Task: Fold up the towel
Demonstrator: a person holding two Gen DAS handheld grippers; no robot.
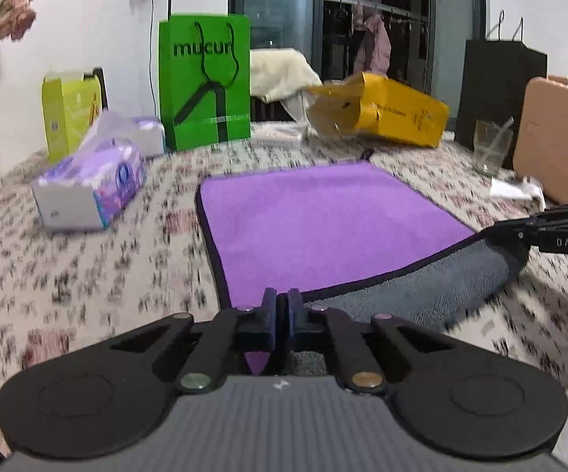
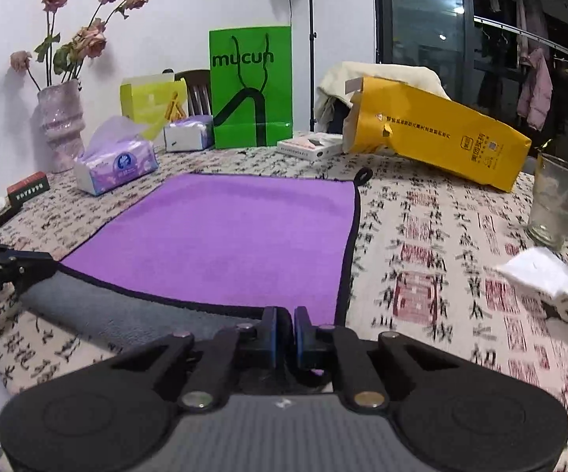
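Left wrist view: your left gripper (image 1: 283, 306) pinches the purple towel (image 1: 323, 228) near corner; your right gripper (image 2: 285, 328) clamps the other.

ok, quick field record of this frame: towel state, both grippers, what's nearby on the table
towel: purple towel, near edge lifted, grey underside showing
left gripper: left gripper shut on towel's near left corner
right gripper: right gripper shut on towel's near right corner
fold: not yet made; far edge flat on the patterned tablecloth
left of towel: tissue pack
right of towel: glass, crumpled tissue
behind: green bag, yellow bag
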